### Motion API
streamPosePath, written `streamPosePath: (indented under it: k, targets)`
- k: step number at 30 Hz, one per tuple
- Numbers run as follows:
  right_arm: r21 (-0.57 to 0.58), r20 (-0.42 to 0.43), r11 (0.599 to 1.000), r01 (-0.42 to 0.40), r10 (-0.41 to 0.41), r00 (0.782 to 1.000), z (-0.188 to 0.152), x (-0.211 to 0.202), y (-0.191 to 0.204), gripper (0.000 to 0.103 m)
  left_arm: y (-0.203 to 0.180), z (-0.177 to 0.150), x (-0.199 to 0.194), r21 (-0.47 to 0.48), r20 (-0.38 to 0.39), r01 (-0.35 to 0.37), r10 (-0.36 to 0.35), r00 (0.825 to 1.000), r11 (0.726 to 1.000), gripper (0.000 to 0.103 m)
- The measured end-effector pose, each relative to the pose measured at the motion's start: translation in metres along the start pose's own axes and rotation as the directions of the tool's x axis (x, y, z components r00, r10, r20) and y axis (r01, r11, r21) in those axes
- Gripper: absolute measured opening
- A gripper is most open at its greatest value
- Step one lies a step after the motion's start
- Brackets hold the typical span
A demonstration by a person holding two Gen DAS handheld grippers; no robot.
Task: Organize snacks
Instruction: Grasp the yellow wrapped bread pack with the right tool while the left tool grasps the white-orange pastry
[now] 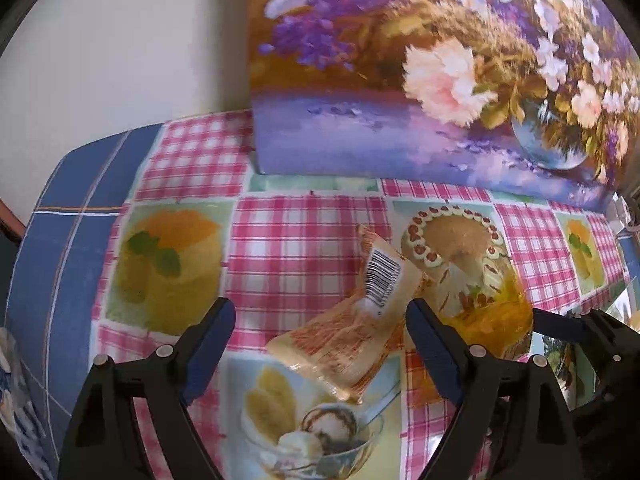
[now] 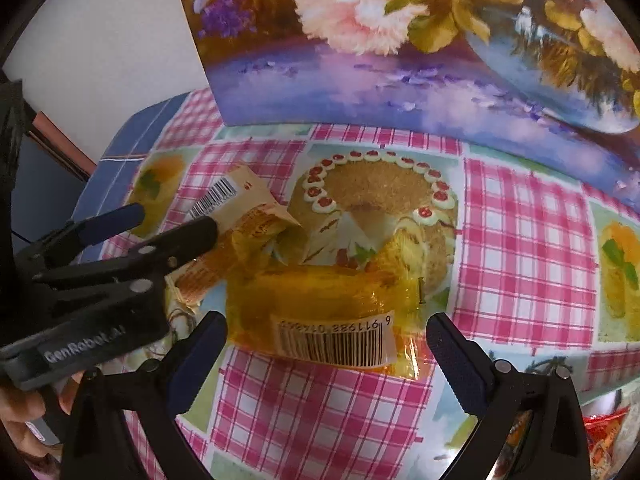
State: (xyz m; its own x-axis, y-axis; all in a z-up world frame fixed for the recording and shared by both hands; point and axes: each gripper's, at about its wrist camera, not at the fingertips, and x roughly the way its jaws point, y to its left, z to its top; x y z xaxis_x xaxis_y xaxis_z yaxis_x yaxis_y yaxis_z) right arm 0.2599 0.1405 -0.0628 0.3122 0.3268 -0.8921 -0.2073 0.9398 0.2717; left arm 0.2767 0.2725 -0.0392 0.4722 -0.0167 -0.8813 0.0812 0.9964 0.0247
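Two snack packs lay touching on the tablecloth (image 2: 520, 216): a beige pack (image 1: 352, 336) between the spread left gripper (image 1: 320, 320), an orange pack (image 2: 320, 304) before the spread, empty right gripper (image 2: 326, 334).

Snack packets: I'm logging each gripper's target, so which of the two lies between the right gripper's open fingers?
The clear orange packet with the long barcode label; the beige striped packet lies further left, by the left gripper.

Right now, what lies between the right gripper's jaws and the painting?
In the right wrist view: the orange snack packet, then bare tablecloth up to the flower painting.
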Motion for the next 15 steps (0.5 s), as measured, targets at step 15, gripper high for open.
streamPosePath:
  k: [15]
  targets:
    - [0.061, 0.038, 0.998, -0.035, 0.033, 0.999, -0.008, -0.010, -0.013, 0.080, -0.003, -0.011, 0.011, -0.051, -0.001, 0.028, -0.028, 1.000, 0.998, 0.049]
